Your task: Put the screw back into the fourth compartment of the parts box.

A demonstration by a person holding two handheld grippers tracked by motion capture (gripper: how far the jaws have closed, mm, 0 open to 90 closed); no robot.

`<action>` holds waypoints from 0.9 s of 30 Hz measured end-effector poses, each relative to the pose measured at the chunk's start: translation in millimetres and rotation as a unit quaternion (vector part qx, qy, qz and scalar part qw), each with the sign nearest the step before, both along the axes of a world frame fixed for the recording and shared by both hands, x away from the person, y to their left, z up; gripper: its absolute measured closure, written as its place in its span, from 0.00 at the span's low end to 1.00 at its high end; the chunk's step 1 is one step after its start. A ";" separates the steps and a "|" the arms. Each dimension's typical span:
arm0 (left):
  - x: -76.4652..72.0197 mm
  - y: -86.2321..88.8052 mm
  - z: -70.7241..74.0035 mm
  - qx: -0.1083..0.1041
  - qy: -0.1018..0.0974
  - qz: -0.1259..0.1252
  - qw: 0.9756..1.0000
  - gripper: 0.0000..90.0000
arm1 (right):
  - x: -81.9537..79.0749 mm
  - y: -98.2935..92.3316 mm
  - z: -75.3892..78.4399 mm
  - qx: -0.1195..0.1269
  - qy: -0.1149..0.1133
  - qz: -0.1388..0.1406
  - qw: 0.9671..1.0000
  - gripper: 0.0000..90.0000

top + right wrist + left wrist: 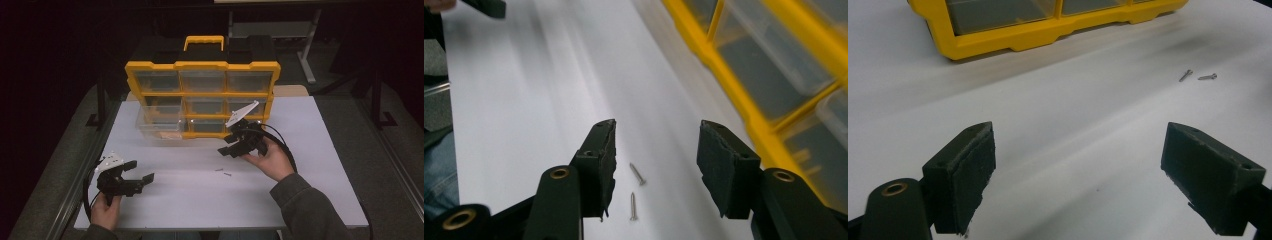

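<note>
Two small metal screws lie close together on the white table, in front of a yellow organizer with clear drawers. My right gripper hovers just above and behind them, tilted down. In the right gripper view its jaws stand open, and both screws lie on the table between and below them, untouched. My left gripper rests open near the table's front left corner with nothing between its jaws. From there the screws lie far off to the right.
A clear drawer sticks out from the organizer's lower left onto the table. The organizer's yellow frame runs close along the right gripper's right side. A dark sleeve covers the right forearm at the front edge.
</note>
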State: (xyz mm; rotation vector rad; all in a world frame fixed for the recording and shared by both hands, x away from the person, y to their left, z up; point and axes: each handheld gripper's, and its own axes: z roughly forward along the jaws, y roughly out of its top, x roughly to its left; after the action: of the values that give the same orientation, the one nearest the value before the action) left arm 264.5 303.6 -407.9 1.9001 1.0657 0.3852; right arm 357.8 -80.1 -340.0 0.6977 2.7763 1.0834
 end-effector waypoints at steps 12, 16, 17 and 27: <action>-0.1 0.8 0.6 -0.001 -0.001 0.003 1.000 0.15 | -4.2 -4.9 -30.9 -0.011 0.018 -0.008 1.000 0.54; -0.6 0.8 0.9 -0.002 -0.001 0.004 1.000 0.15 | -6.0 -5.9 -40.1 -0.012 0.023 -0.011 1.000 0.54; -0.6 0.9 1.0 -0.002 -0.001 0.004 1.000 0.15 | -6.0 -6.1 -42.2 -0.012 0.024 -0.011 1.000 0.55; 0.2 1.3 0.6 -0.001 -0.002 0.003 1.000 0.15 | -9.3 0.7 -67.7 -0.037 0.033 0.006 0.999 0.64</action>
State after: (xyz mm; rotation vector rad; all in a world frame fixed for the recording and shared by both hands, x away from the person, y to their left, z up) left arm 264.7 305.0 -407.3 1.8932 1.0690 0.3915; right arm 348.5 -79.4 -407.7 0.7207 2.8625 0.9700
